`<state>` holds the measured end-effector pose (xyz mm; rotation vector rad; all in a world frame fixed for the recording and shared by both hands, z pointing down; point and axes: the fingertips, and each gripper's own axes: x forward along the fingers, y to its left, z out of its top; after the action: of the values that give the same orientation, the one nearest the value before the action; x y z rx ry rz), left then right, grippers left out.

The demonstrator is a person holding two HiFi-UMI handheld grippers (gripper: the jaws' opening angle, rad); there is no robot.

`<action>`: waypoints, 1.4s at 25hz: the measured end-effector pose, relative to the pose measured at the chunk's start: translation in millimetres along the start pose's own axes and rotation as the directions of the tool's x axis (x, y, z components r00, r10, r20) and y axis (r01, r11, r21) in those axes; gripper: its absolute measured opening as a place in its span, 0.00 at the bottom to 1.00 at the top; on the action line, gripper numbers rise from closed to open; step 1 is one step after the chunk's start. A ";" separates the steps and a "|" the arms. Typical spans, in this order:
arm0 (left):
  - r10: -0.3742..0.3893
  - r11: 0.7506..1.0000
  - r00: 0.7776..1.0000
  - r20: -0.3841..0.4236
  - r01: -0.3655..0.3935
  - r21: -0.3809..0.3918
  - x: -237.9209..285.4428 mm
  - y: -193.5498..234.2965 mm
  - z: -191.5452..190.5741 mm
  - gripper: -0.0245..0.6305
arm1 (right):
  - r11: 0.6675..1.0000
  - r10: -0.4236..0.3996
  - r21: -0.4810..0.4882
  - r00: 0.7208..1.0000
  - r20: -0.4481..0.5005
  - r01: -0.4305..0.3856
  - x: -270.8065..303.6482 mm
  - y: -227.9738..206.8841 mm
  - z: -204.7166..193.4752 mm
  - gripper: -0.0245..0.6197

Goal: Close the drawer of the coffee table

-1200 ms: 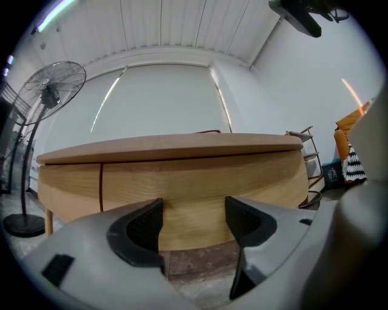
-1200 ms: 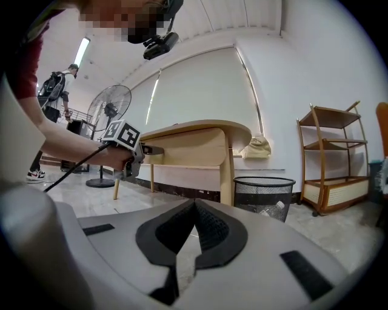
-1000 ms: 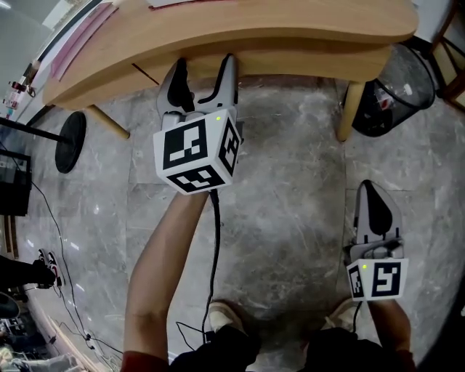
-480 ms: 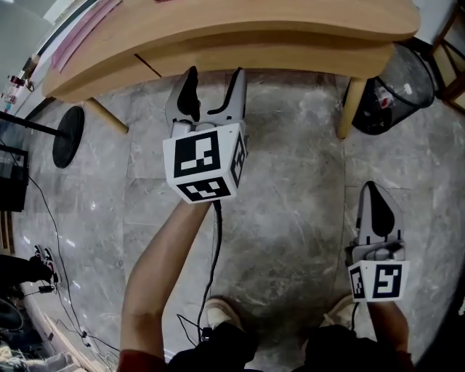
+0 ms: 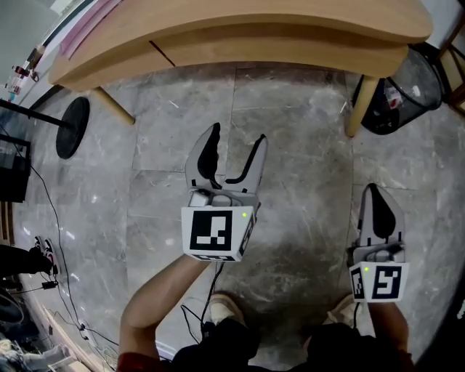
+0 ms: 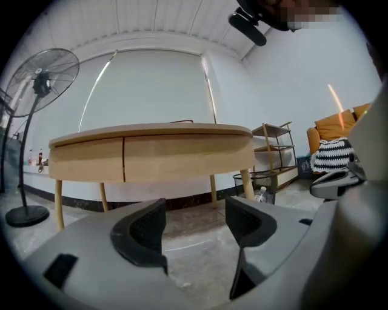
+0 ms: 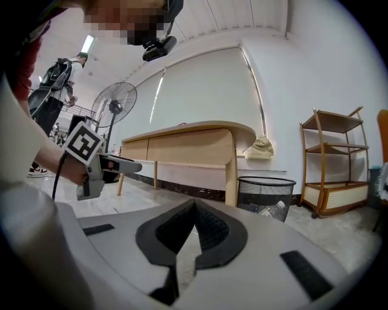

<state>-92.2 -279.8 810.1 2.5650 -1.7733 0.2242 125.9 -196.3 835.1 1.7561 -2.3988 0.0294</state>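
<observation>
From the head view, the bench (image 5: 254,14) runs across the top of the frame, and the drawer (image 5: 276,49) in its curved apron sits to the right of a thin dark seam. Its front looks flush with the panel next to it, with no gap or overhang to be seen. The left gripper (image 5: 236,138) hangs over the grey stone floor (image 5: 305,145), well apart from the bench edge, its fingers spread and empty. The right gripper (image 5: 372,190) is low at the person's side, near a wire waste bin (image 5: 407,87) that stands by a bench leg. From the left gripper view, the two dark fingers (image 6: 142,233) stand released with only floor between them. Beyond them the apron shows as one even band, the drawer face (image 6: 182,158) level with its neighbour across the seam. From the right gripper view, its fingers (image 7: 209,233) are clenched together on nothing, and the bench (image 7: 194,128) stands some way off past the other gripper. Judging by this, the drawer looks fully home and the task looks done, with nothing left but to move away, though the interior and the seating of the slides cannot be checked.
</observation>
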 end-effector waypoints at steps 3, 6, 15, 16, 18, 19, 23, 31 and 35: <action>-0.014 0.999 1.000 -0.002 0.013 -0.041 -25.4 -7.5 -8.1 0.51 | 1.000 0.009 -0.005 1.000 0.000 -0.009 -0.8 6.8 -0.5 0.03; -0.018 0.998 1.000 -0.013 0.017 -0.065 -57.1 -13.1 -20.7 0.51 | 1.000 0.021 -0.011 1.000 -0.004 -0.021 -3.1 13.2 -0.4 0.03; 0.006 0.999 1.000 -0.029 -0.007 -0.048 -110.1 -31.3 -71.8 0.51 | 0.999 0.047 -0.027 0.999 -0.011 -0.047 -12.3 26.7 -5.9 0.04; -0.003 0.999 0.999 -0.035 0.002 -0.045 -110.4 -34.7 -75.8 0.51 | 0.998 0.053 -0.033 0.999 -0.013 -0.053 -12.8 29.2 -7.4 0.03; -0.011 0.999 0.999 -0.038 0.010 -0.038 -110.7 -38.8 -79.6 0.51 | 0.997 0.058 -0.045 0.998 -0.017 -0.059 -13.9 32.9 -9.6 0.03; -0.011 0.999 0.999 -0.039 0.010 -0.039 -111.2 -39.6 -80.5 0.50 | 0.997 0.059 -0.047 0.998 -0.019 -0.060 -14.6 34.3 -10.3 0.04; -0.006 0.999 0.999 -0.046 0.004 -0.036 -114.1 -39.7 -82.1 0.50 | 0.997 0.059 -0.053 0.998 -0.021 -0.060 -16.1 37.0 -9.5 0.03; -0.003 1.000 0.997 -0.071 0.002 -0.009 -114.4 -39.8 -89.2 0.48 | 0.996 0.062 -0.059 0.998 -0.021 -0.063 -17.1 40.3 -9.0 0.03; 0.019 1.000 0.997 -0.076 -0.019 0.000 -114.3 -38.1 -91.1 0.36 | 0.996 0.068 -0.059 0.998 -0.017 -0.069 -16.7 38.6 -7.9 0.04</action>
<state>-106.2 -151.4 888.5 2.5039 -1.7725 0.3168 95.1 -167.8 843.6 1.6424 -2.4225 -0.0195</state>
